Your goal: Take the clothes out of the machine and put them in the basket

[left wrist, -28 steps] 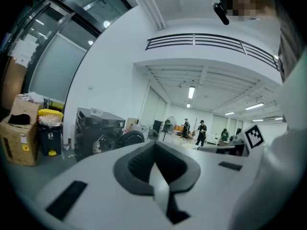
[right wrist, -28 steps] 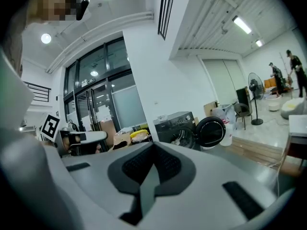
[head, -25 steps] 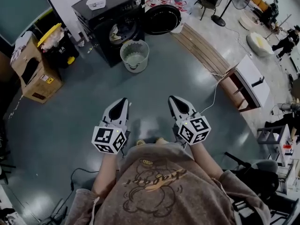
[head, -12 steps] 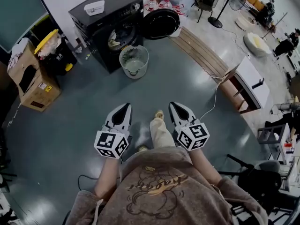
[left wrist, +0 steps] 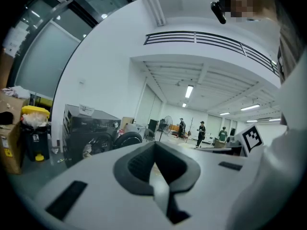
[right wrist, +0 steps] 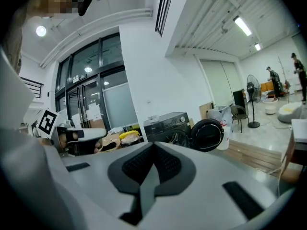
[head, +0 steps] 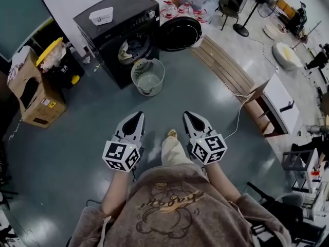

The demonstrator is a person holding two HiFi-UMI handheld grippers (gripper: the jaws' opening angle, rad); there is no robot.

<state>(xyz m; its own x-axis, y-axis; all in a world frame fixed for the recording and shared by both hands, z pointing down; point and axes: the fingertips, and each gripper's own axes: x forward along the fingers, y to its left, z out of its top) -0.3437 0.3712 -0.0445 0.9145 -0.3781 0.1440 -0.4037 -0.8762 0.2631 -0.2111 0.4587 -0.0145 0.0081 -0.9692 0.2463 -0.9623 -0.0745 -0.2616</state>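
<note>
Leg [head: 172,151] forward, clothes [head: 126,49] mostly hidden inside machine [head: 115,22]

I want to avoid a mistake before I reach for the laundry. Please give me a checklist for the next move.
1. Machine door open: ok.
2. Clothes visible inside the machine: ok.
3. Basket upright before the machine: ok.
4. Left tongs open for grasping: not ok, shut and empty.
5. Right tongs open for grasping: not ok, shut and empty.
6. Tongs close to the machine: not ok, far off.
</note>
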